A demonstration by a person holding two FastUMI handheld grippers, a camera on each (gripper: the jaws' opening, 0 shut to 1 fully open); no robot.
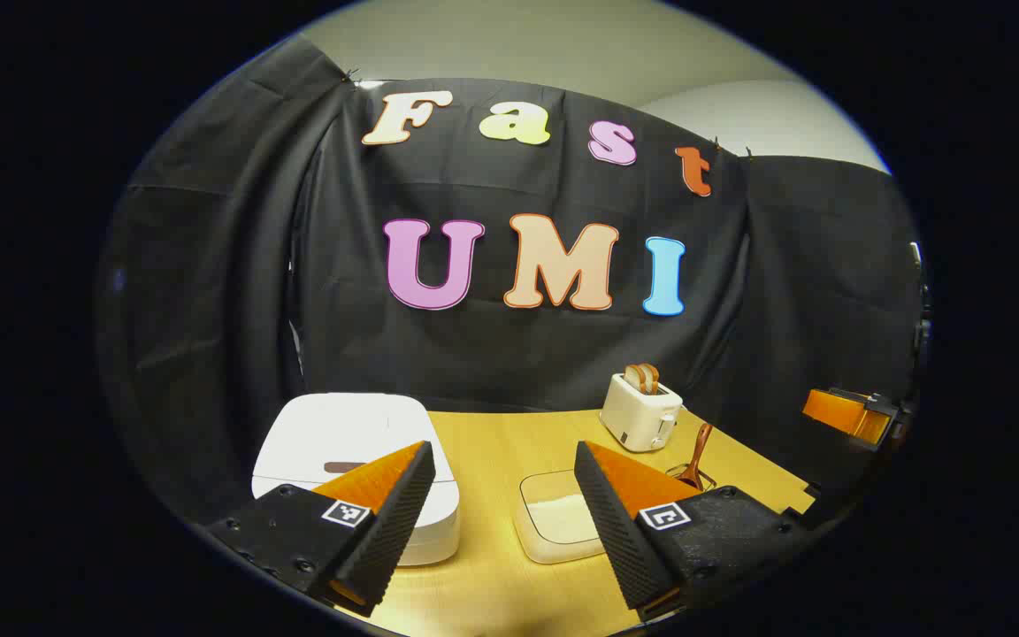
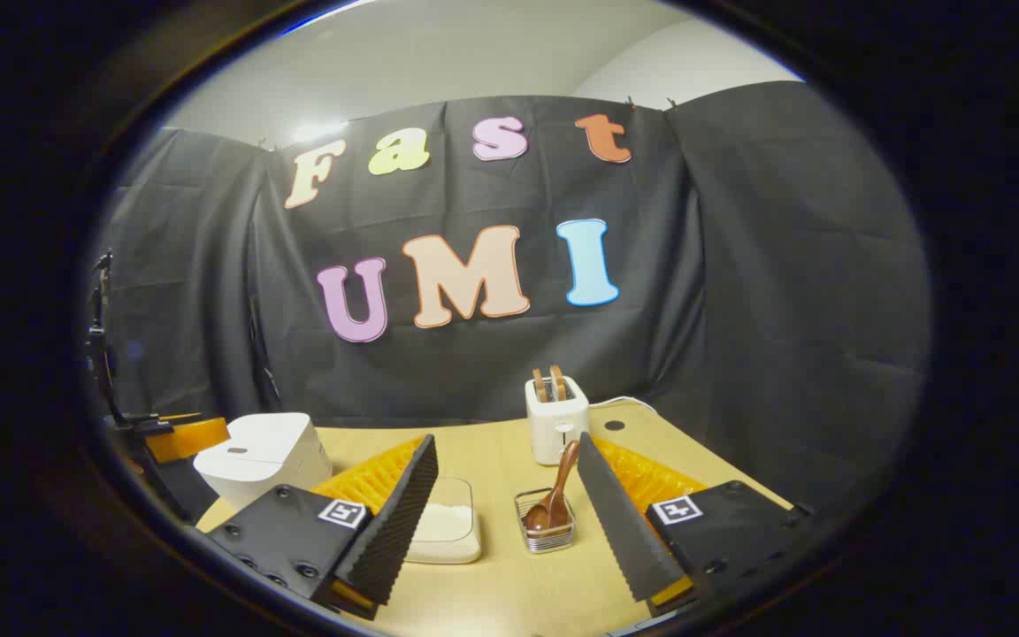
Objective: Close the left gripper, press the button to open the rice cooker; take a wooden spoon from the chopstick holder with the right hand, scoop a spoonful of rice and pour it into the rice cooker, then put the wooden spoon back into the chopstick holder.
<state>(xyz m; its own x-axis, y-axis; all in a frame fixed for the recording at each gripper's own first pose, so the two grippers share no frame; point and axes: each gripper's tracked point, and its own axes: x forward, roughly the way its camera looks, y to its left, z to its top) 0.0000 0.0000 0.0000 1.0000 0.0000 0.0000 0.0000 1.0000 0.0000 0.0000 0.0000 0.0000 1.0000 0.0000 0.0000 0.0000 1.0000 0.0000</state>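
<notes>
The white rice cooker sits lid-down at the left of the wooden table, with a dark button on its lid. My left gripper hovers open in front of it, holding nothing. A white dish of rice lies between its fingers, farther off. In the right gripper view the rice cooker stands far left and the rice dish lies near the left finger. A wooden spoon leans in the wire chopstick holder. My right gripper is open and empty, short of the holder.
A white toaster with bread slices stands at the back of the table, also seen as the toaster in the right gripper view. The other gripper shows at the far right edge. Black cloth walls close the back and sides.
</notes>
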